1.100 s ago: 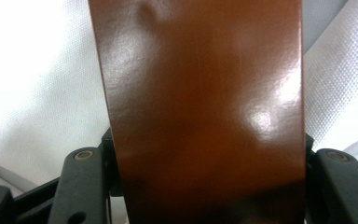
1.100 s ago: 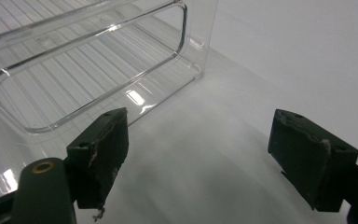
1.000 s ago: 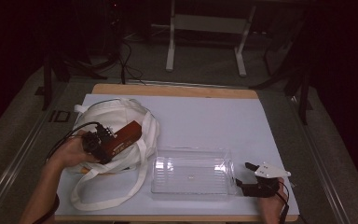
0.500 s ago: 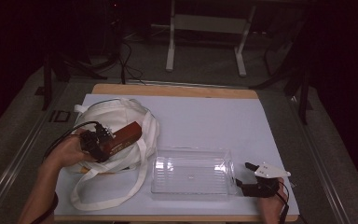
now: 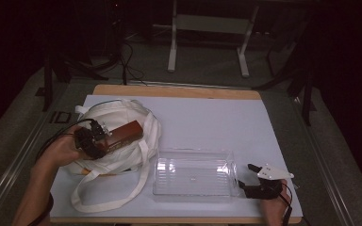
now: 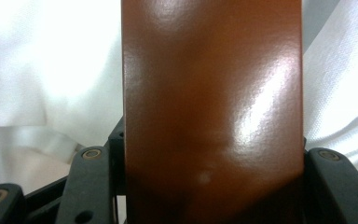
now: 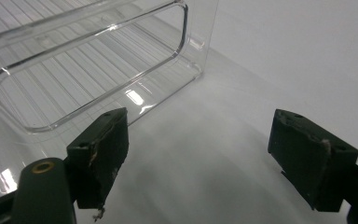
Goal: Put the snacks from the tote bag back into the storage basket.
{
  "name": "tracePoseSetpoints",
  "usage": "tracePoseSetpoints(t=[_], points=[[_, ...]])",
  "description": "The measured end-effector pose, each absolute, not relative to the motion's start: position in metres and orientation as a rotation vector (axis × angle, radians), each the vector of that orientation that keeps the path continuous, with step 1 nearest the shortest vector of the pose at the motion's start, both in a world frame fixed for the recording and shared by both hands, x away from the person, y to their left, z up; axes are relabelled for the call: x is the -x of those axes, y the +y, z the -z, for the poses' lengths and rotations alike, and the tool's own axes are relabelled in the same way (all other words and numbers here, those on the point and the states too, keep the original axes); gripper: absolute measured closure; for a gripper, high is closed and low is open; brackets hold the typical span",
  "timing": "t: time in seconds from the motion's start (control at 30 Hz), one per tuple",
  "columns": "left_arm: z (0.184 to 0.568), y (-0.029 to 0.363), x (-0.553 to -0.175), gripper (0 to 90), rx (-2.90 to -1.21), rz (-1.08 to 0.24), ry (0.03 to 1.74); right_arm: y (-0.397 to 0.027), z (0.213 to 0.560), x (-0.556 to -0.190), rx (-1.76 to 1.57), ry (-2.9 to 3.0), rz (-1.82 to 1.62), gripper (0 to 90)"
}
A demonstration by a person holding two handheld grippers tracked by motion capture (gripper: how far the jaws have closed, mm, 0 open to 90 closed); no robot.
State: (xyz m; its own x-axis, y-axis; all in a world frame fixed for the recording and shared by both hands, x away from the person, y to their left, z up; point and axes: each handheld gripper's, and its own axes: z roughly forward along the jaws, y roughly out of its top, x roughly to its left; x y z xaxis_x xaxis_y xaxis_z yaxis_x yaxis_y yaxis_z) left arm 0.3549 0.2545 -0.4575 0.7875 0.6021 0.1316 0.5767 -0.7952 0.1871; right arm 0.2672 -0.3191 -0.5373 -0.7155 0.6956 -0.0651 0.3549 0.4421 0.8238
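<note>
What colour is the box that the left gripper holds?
The glossy rectangular box is reddish brown, clearest in the left gripper view.

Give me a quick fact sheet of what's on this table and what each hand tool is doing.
surface: white table mat
bag: white cloth tote bag, handles trailing toward the person
left gripper: jaws clamped on a brown glossy box over the bag
container: clear plastic bin, nothing in it, right of the bag
right gripper: jaws open, beside the bin's right end

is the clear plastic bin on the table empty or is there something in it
Empty. In the high view the clear bin shows only its own ribbed floor, and the right gripper view looks through its bare wall.
</note>
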Motion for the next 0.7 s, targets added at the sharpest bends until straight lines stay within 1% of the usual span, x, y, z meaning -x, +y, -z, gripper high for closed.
tracePoseSetpoints(t=[0.17,0.27,0.7], points=[[0.452,0.259,-0.353,43.9,-2.835,-0.276,0.947,-0.319,0.537,-0.267,-0.891,2.303,-1.177,20.1],[0.443,0.265,-0.349,43.9,-2.791,-0.261,0.94,-0.319,0.537,-0.267,-0.891,2.302,-1.177,20.1],[0.424,0.275,-0.338,43.9,-2.703,-0.244,0.897,-0.319,0.537,-0.267,-0.89,2.304,-1.172,20.1]])
